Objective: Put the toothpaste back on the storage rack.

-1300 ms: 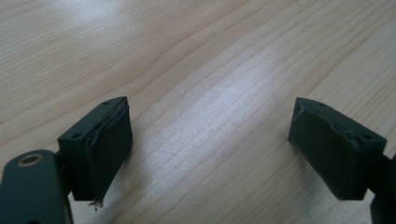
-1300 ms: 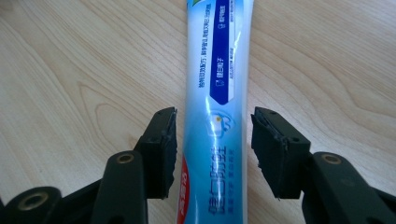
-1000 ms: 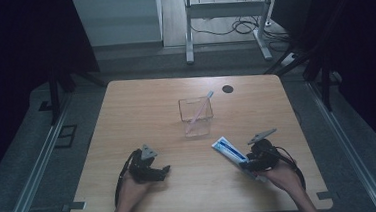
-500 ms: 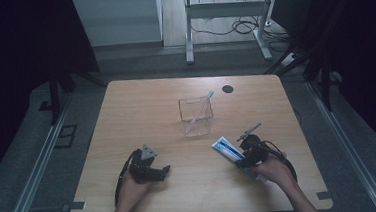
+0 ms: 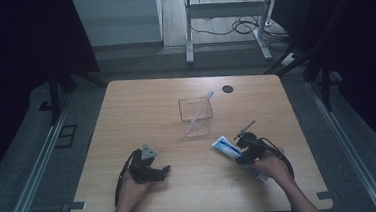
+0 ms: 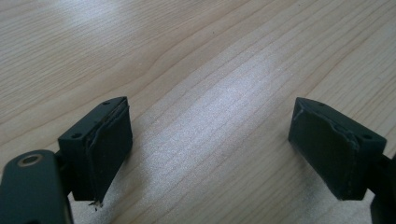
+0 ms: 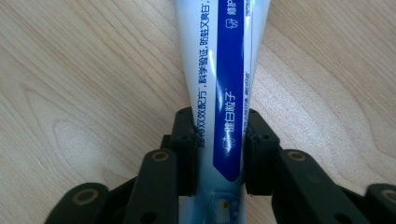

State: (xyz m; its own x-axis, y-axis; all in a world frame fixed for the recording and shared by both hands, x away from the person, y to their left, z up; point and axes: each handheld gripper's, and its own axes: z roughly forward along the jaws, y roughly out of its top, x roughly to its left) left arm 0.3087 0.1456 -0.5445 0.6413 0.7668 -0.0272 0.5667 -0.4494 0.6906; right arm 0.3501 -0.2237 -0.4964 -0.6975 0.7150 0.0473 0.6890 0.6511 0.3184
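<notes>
**Toothpaste tube clamped by the right tongs at the near right of the bench**

High view: A wooden bench (image 5: 141, 114) is seen from above. At its middle a clear square container (image 5: 195, 116) is stood, with a pale pink stick (image 5: 200, 110) leaned inside it. A small dark disc (image 5: 228, 88) is set farther off, to the right. At the near left, the left tongs (image 5: 161, 172) are rested on the wood in a hand. At the near right, the right tongs (image 5: 241, 157) are laid over a white and blue toothpaste tube (image 5: 225, 146). Compared with a second ago, the right hand has been brought in leftward onto the tube, which is kept in much the same place.

Left gripper view: The left tongs (image 6: 210, 154) are held wide, with nothing but bare wood grain between them.

Right gripper view: The right tongs (image 7: 219, 154) are closed against both sides of the toothpaste tube (image 7: 224, 74), which is stretched away along the wood. The grasp is judged complete, so a lift, perhaps toward the container, seems ready to follow.
</notes>
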